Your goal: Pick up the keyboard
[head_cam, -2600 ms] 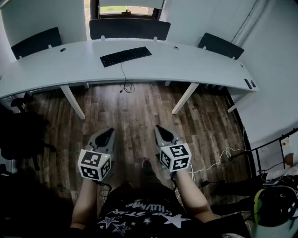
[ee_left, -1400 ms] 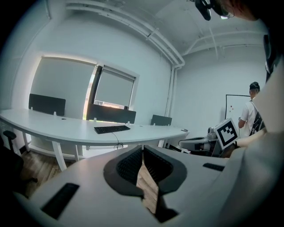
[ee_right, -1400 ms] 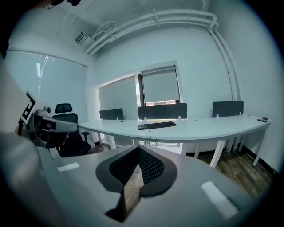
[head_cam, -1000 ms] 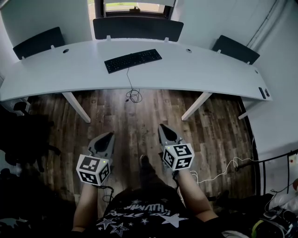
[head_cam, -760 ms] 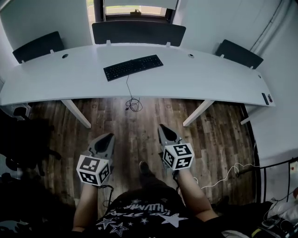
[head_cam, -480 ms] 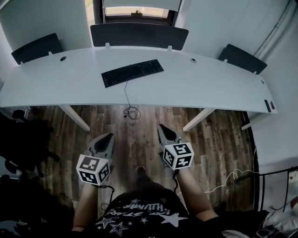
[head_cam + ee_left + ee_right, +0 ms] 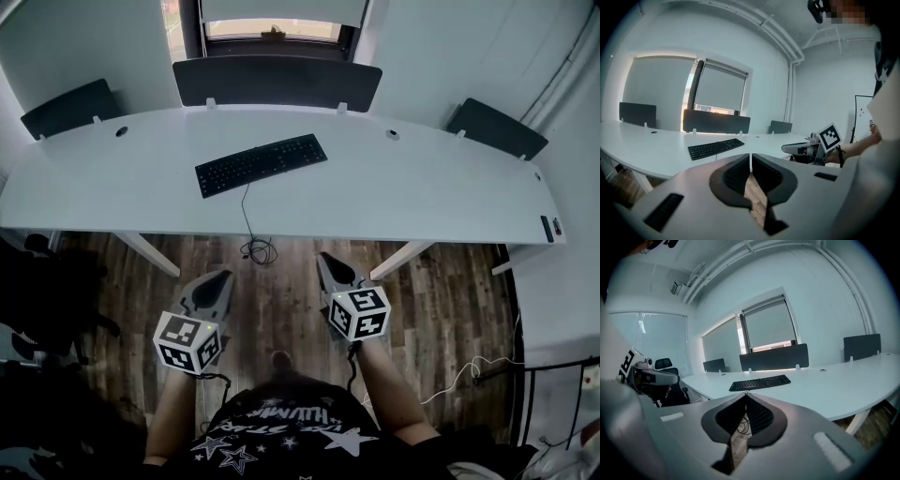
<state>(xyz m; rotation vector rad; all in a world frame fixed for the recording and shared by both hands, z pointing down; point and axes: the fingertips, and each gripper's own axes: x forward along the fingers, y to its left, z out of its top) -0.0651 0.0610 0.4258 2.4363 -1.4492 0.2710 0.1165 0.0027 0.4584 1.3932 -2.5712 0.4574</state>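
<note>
Lower centre: left gripper [image 7: 221,277] and right gripper [image 7: 324,258], both clenched, empty, hung over the floor [image 7: 277,300]. Upper centre: keyboard [image 7: 261,164] lay on the tabletop [image 7: 422,187], well ahead between them, long axis crosswise, right end farther; neither clearly nearer.

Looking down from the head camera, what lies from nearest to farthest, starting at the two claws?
left claw and right claw side by side → coiled cable on the wood floor → white desk → black keyboard → dark divider panel → window
</note>
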